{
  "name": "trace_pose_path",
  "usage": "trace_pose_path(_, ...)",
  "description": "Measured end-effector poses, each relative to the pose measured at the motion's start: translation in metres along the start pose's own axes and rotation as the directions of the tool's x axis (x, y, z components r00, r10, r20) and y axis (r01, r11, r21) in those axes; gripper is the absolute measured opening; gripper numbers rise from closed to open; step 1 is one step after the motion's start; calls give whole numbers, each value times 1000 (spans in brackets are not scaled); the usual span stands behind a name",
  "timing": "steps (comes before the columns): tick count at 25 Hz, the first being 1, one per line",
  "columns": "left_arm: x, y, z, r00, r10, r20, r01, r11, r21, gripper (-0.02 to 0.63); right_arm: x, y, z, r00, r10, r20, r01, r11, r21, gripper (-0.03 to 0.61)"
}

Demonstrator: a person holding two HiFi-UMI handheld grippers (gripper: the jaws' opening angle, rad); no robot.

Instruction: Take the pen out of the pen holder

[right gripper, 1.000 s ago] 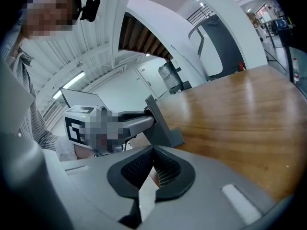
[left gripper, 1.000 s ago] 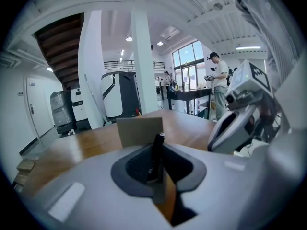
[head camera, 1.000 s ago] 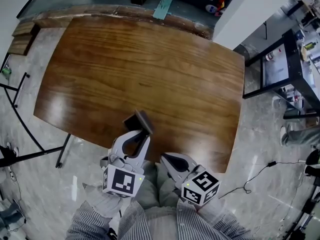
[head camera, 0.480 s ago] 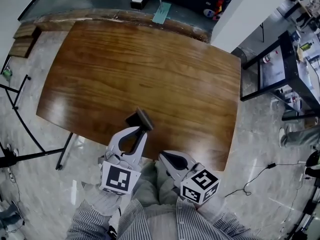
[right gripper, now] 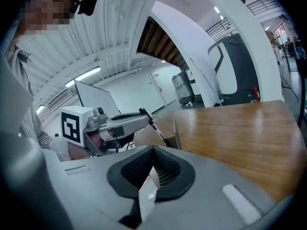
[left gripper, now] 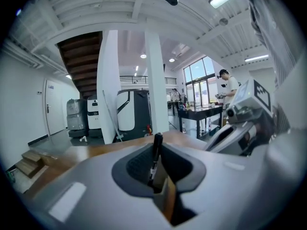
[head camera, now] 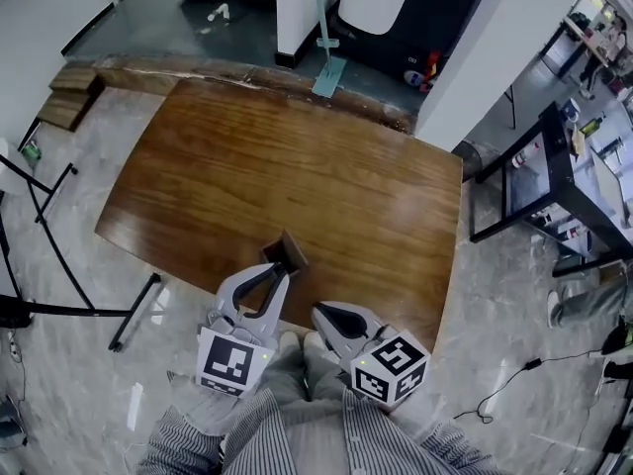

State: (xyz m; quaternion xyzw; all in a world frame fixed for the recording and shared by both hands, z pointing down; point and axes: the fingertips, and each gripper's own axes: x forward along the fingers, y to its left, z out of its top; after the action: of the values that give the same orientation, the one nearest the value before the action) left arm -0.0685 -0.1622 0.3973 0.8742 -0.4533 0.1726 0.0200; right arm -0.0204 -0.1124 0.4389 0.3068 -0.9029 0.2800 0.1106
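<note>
Your left tool (head camera: 279, 271) is closed on the pen (left gripper: 155, 151), pinching the black barrel near its top end. The right gripper view confirms it: the pen slants from those tips down to the pen holder (right gripper: 177, 131). The pen's lower end looks to be inside the pen holder, so by my read it is not out yet. The pen holder sits at the near edge of the desk (head camera: 297, 166), close to your body. Your right tool (head camera: 322, 313) hangs off the desk edge, near the pen holder on your side. Its tips are together with nothing between them.

Handling, judged from looks: the pen is light, stiff and smooth. The slim round barrel can roll or pivot in the pinch when held only near the end. Holding high on the barrel is fine for lifting, as long as you squeeze square across it.

The pen holder looks small, dark and light. It may tip or ride up with the pen if you pull at a slant, so draw the pen along its own axis, up and clear of the pen holder. If the pen holder drags, steady it with the right tool.
</note>
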Motion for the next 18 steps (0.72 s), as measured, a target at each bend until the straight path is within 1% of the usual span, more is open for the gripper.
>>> trace_pose_path(4, -17, -1, 14, 998, 31, 47, -28, 998, -60, 51, -7, 5, 5, 1000, 1, -1, -1, 999, -33, -2)
trace_pose_path(8, -33, 0, 19, 997, 43, 63, -34, 989, -142, 51, -11, 11, 12, 1000, 2, 12, -1, 999, -54, -2)
trace_pose_path(12, -46, -3, 19, 995, 41, 86, -20, 972, -234, 51, -14, 21, 21, 998, 26, 50, -24, 998, -51, -1)
trace_pose_path(14, -49, -6, 16, 995, 38, 89, -12, 961, -276, 51, -16, 23, 27, 997, 25, 78, -21, 998, -55, -1)
trace_pose_path(18, -54, -10, 10, 995, 35, 90, -4, 947, -322, 51, -19, 25, 35, 992, 21, 122, -13, 998, -66, -2)
